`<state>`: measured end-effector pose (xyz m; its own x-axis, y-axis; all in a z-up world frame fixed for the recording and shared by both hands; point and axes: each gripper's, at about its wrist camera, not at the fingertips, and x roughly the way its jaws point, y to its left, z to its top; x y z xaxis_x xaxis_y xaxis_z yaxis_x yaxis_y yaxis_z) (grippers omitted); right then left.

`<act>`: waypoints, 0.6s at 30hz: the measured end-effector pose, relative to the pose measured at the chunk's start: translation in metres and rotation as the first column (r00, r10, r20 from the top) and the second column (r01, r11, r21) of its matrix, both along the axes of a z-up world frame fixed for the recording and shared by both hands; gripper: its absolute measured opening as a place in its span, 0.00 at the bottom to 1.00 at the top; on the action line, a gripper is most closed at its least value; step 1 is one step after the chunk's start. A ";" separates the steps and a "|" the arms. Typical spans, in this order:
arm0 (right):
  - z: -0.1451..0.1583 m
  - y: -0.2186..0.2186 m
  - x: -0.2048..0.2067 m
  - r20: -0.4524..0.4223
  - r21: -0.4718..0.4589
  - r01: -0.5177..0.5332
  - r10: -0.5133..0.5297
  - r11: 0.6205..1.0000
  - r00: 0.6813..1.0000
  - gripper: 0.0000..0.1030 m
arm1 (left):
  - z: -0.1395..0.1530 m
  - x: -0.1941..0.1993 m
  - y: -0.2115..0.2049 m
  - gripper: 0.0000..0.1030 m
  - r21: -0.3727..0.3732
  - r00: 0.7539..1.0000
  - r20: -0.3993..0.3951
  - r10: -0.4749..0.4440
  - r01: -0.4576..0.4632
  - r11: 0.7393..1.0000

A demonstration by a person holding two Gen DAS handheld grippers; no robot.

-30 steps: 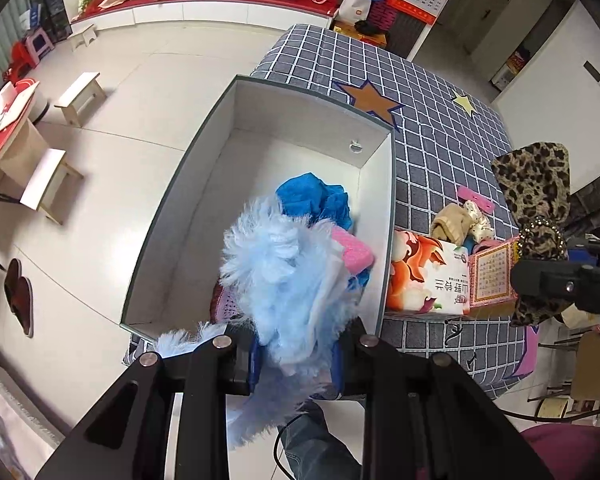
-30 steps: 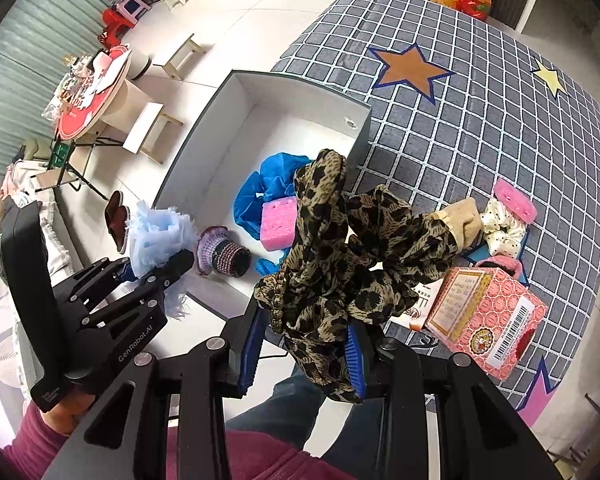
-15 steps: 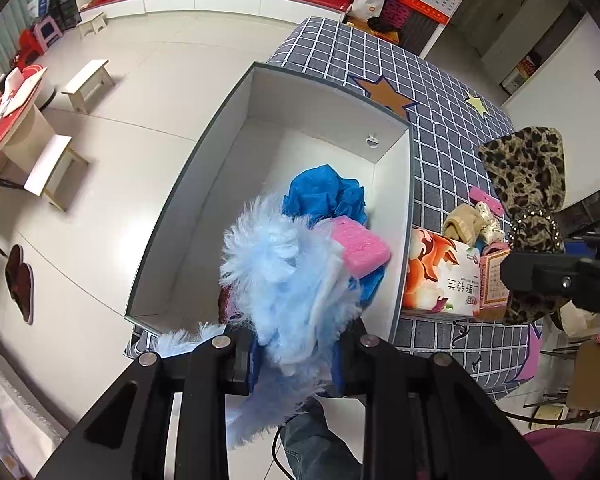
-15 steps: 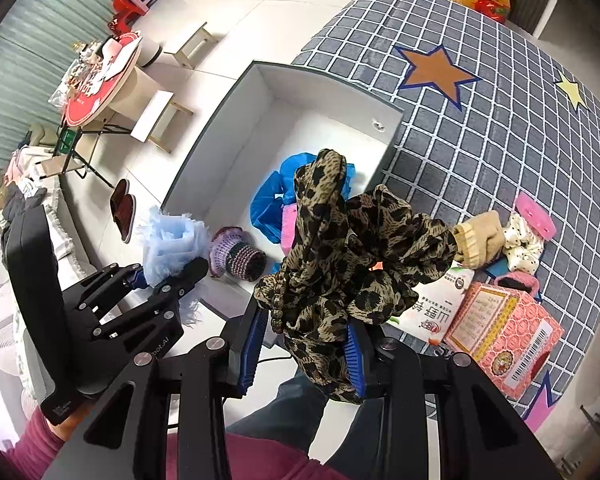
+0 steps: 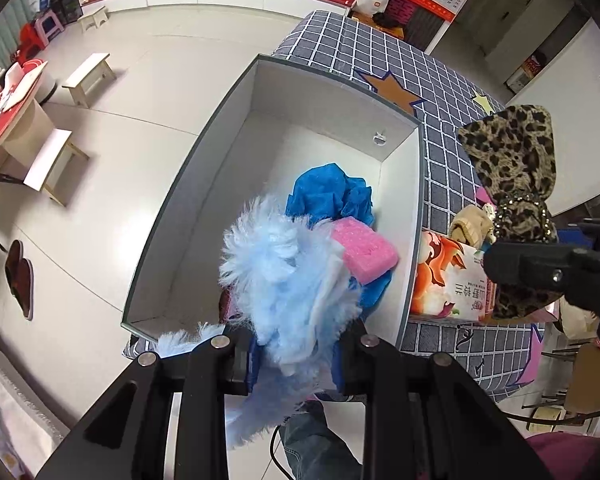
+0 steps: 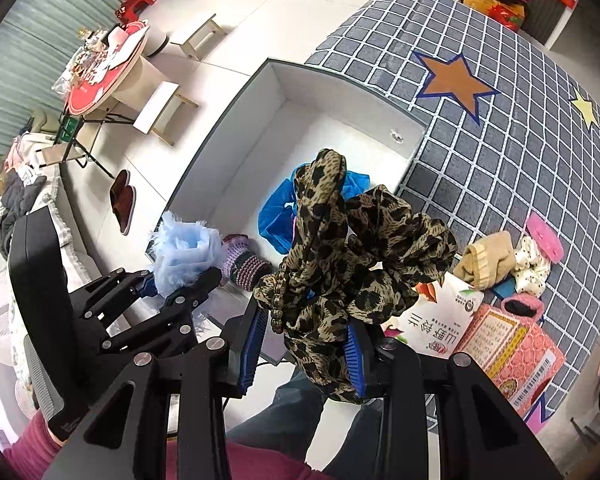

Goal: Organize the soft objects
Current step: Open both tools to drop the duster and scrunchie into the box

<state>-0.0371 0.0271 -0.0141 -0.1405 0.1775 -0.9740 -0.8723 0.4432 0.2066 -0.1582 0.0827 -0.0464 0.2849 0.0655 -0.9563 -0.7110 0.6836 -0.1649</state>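
Left wrist view: the left hand-held gripper is clamped on a fluffy light-blue piece, which bulges up between the blue pads and trails down below them toward six o'clock. Beyond it sits an open white box on the grid-patterned worktop. Inside the box, a blue cloth lies at about twelve o'clock from the fluffy piece, with a pink sponge resting on it toward two o'clock. At three o'clock the right hand-held gripper grips a leopard-print fabric above a printed packet that lies just beside the box's right wall.

Right wrist view: the right hand-held gripper's jaws are closed on the leopard-print fabric, bunched between the blue pads and rising toward twelve o'clock, over the box's near right corner. At nine o'clock the left hand-held gripper carries the light-blue piece above the box's near left corner, close to a knitted purple item in the box. At three o'clock, on the worktop, lie a tan cloth, a spotted white scrunchie and a pink carton.
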 end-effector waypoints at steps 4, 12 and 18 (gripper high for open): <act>-0.002 0.010 0.000 0.005 0.000 -0.016 0.016 1.000 1.000 0.36 | -0.003 0.001 0.004 0.29 -0.002 1.000 -0.010 0.003 -0.003 1.000; -0.009 0.038 0.003 0.025 -0.003 -0.050 0.050 0.999 0.998 0.36 | -0.011 0.006 0.011 0.29 -0.002 0.999 -0.032 0.003 -0.003 1.000; -0.018 0.049 0.008 0.032 -0.022 -0.060 0.061 0.998 0.998 0.37 | -0.011 0.007 0.013 0.50 0.028 0.998 -0.060 0.016 -0.015 1.000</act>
